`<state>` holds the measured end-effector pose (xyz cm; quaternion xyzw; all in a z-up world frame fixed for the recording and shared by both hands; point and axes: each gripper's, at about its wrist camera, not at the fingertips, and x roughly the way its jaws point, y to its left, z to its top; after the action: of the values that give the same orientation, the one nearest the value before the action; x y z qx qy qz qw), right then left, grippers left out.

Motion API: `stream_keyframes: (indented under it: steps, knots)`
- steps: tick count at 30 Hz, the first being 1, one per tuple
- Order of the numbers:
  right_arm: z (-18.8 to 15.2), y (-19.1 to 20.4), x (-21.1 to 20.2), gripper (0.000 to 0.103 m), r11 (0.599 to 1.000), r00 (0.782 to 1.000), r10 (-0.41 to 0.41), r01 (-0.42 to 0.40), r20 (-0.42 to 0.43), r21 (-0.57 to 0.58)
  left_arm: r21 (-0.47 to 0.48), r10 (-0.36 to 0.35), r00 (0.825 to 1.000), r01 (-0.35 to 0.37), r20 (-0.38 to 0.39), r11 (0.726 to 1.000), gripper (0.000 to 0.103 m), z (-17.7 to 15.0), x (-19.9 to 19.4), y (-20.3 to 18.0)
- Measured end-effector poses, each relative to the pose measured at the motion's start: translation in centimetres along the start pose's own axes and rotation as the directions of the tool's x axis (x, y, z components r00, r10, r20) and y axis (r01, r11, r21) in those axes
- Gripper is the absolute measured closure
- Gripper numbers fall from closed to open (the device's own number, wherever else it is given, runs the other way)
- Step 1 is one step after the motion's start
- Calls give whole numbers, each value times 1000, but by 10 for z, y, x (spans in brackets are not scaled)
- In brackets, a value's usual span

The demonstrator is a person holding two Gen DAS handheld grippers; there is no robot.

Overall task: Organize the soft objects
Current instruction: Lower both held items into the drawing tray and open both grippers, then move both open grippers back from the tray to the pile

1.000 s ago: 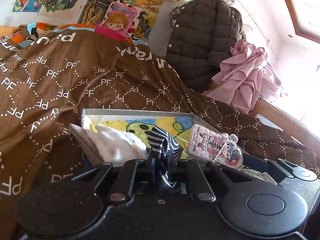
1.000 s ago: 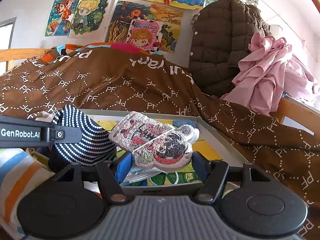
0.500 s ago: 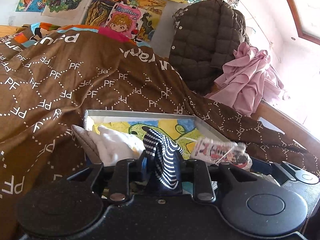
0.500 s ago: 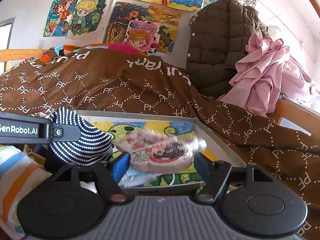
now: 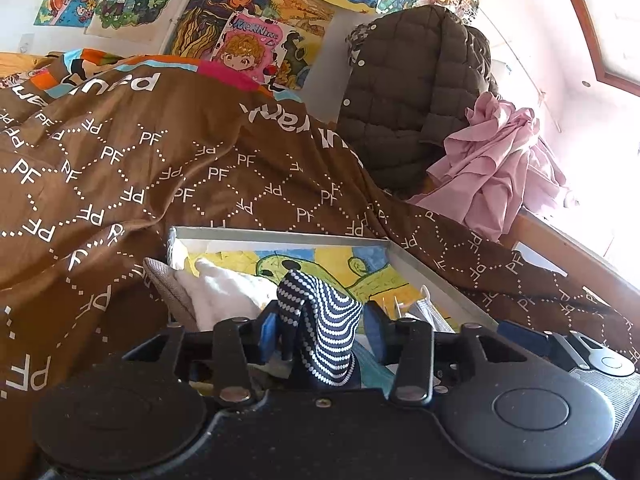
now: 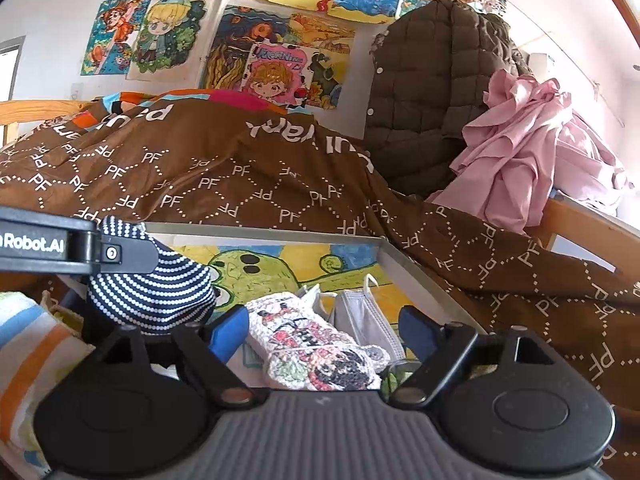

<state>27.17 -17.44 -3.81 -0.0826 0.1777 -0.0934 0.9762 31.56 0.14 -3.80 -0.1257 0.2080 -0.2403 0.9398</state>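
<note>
Daylight floods in from the right — the wall there blows out white, and the pink cloth glares. Both fisheye views bend hard at dark corners — focus stays sharp, shadows soft.

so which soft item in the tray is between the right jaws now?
The crocheted pouch, white with red and black figures. It lies in the tray between the open jaws. The striped navy cloth sits left, at the left gripper; the grey mask lies behind.
</note>
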Motion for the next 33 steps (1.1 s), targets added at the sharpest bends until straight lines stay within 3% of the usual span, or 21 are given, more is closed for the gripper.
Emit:
stream_keyframes:
  steps: [2,10,16,22,33]
  knots:
    - [1,-3,-2,13,1000,1000,-6,6,4,9,2,1,1000,-1,6,1000,50,1,0,-1]
    - [11,-21,-21,4,997,998,-48,46,29,69,47,-9,998,6,70,999,22,7,-13,-15]
    - [23,-42,-48,1,989,994,-82,74,67,127,86,-4,994,-5,107,996,10,14,-26,-29]
    - [28,-62,-76,0,984,990,-112,99,88,148,145,6,989,-28,150,989,3,20,-42,-48]
    - [25,-99,-134,0,971,984,-144,120,107,207,220,28,985,-66,172,973,1,19,-80,-76]
